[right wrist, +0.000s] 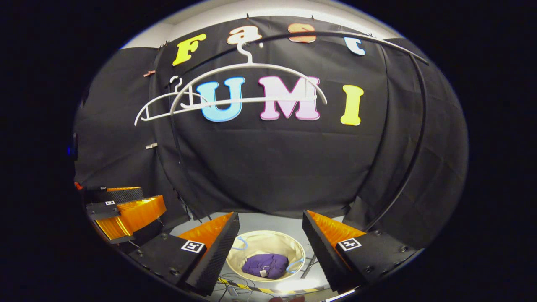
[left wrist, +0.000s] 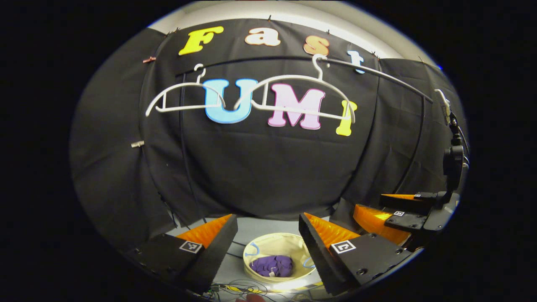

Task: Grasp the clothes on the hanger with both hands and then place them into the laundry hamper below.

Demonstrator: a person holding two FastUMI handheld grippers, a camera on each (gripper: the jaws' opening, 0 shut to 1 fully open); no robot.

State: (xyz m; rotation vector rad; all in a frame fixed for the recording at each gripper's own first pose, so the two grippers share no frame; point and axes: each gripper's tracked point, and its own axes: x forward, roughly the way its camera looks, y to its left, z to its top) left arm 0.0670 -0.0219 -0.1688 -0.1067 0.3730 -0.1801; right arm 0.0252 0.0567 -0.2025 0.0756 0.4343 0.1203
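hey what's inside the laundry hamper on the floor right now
A bunched purple garment lies inside the laundry hamper, with bare lining around it. Whatever sits beneath the garment is covered.

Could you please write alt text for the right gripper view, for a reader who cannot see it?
A purple garment lies bundled in the round laundry hamper on the floor, framed between the open fingers of the right gripper. Above, two bare white hangers hang from a dark rail; the left gripper shows at lower left.
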